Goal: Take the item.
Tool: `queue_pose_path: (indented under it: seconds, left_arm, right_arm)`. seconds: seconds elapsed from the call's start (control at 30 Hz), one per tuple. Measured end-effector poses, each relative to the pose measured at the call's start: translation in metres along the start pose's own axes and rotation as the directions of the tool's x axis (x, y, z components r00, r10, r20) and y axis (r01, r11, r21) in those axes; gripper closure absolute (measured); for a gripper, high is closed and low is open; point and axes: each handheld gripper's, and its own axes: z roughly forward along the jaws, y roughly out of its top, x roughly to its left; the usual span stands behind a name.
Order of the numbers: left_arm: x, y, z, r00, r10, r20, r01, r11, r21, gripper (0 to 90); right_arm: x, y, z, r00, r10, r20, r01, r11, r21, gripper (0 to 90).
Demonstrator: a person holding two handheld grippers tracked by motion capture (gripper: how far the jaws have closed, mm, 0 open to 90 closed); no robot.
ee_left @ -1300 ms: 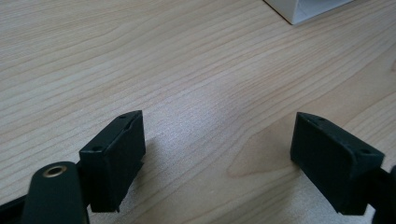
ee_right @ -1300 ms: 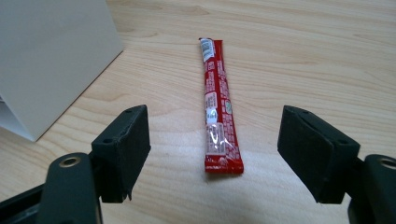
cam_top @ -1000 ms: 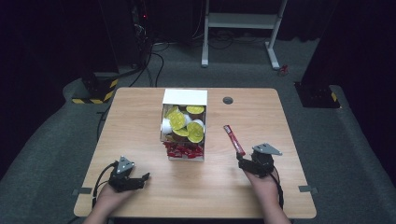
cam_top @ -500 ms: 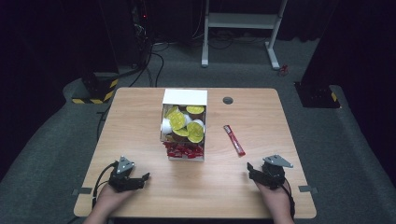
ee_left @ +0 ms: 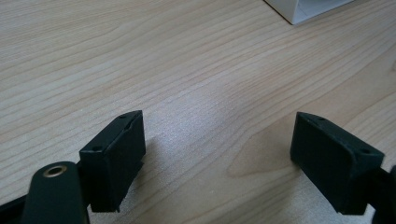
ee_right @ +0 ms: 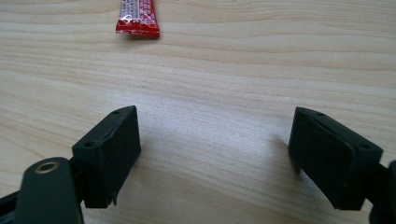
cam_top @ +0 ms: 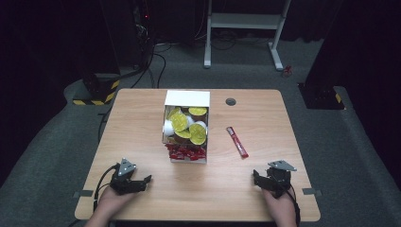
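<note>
Red sachet point(cam_top: 237, 141) beside box point(cam_top: 187, 99)

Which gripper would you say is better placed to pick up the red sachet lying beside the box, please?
Probably the right gripper: the red sachet lies on its side of the box, straight ahead of its open jaws.

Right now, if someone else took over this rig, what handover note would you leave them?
Left tongs: open, empty, resting at the near left of the table.
Right tongs: open, empty, at the near right edge.
Red sachet: lies flat on the wood to the right of the white box, apart from it and ahead of the right tongs.
The box holds yellow-lidded cups and more red sachets at its near end.
Done: one sachet is out on the table.
Left: judging by the layout, probably more items to take out; neither tongs holds anything.
</note>
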Motion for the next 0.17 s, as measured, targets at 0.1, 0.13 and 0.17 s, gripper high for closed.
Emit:
queue_pose_path:
  seconds: [0.1, 0.13, 0.17]
  left_arm:
    - [0.0, 0.0, 0.0, 1.0, 0.0, 0.0, 0.0, 1.0, 0.0, 18.5]
    - [0.0, 0.0, 0.0001, 1.0, -0.001, 0.0, 0.001, 1.0, 0.0, 18.5]
    - [0.0002, 0.0001, 0.0, 1.0, 0.003, 0.0, -0.003, 1.0, 0.0, 18.5]
  right_arm:
    - [0.0055, 0.0005, 0.0006, 1.0, 0.005, 0.005, -0.005, 1.0, -0.001, 16.5]
    - [0.0062, 0.0007, 0.0008, 1.0, -0.005, 0.0, 0.005, 1.0, -0.002, 16.5]
    - [0.006, 0.0009, 0.001, 0.9999, -0.015, -0.005, 0.015, 1.0, -0.004, 16.7]
